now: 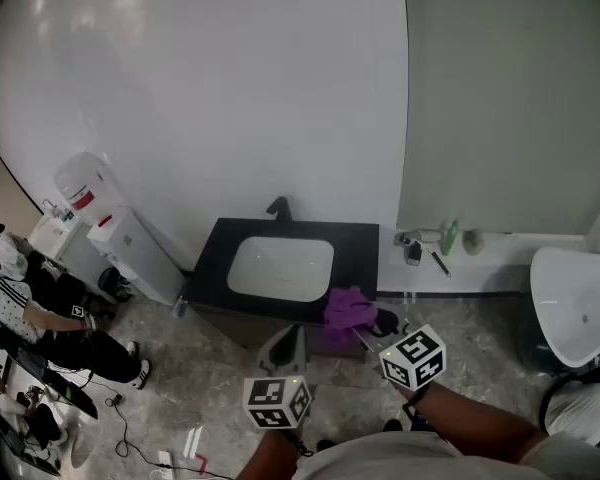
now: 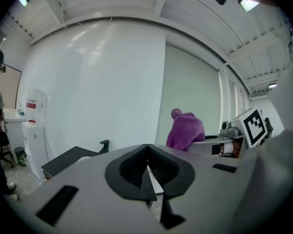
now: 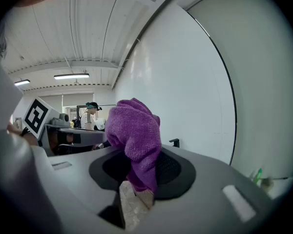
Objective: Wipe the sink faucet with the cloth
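A black faucet [image 1: 279, 208] stands at the back of a white basin [image 1: 280, 268] set in a black counter [image 1: 356, 251]. My right gripper [image 1: 365, 326] is shut on a purple cloth [image 1: 348, 309], held over the counter's front right corner. In the right gripper view the cloth [image 3: 135, 138] bulges up from between the jaws and the faucet [image 3: 174, 142] shows small beyond it. My left gripper [image 1: 288, 345] hangs just in front of the counter, jaws shut with nothing in them [image 2: 147, 172]. From the left gripper view the faucet [image 2: 104, 145] is at left and the cloth [image 2: 185, 130] at right.
A water dispenser [image 1: 83, 190] and a white cabinet [image 1: 135, 253] stand left of the counter. A ledge [image 1: 480, 251] on the right carries a green bottle [image 1: 448, 237] and small items. A white toilet [image 1: 575, 303] is at far right. A person [image 1: 40, 313] sits at far left.
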{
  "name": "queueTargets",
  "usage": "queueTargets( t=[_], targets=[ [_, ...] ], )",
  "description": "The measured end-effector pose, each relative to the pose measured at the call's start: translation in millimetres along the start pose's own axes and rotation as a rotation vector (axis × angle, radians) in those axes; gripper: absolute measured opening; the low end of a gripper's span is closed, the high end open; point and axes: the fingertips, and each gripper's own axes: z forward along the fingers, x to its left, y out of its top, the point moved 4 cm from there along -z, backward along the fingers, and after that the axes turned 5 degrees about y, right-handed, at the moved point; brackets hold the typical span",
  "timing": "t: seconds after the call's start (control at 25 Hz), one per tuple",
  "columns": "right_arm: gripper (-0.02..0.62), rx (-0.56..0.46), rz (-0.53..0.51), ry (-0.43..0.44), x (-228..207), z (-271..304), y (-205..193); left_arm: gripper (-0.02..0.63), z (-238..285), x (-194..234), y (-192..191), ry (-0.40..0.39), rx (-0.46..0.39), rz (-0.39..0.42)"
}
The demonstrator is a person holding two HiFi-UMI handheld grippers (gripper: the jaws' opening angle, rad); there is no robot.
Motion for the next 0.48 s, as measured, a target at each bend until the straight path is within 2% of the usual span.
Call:
queueTargets(
  t=[0.48],
  targets=[
    [0.118, 0.007, 0.029, 0.010, 4.0, -0.3, -2.4, 0.006, -6.6, 0.6, 1.3, 0.006, -0.003, -0.018]
  ],
)
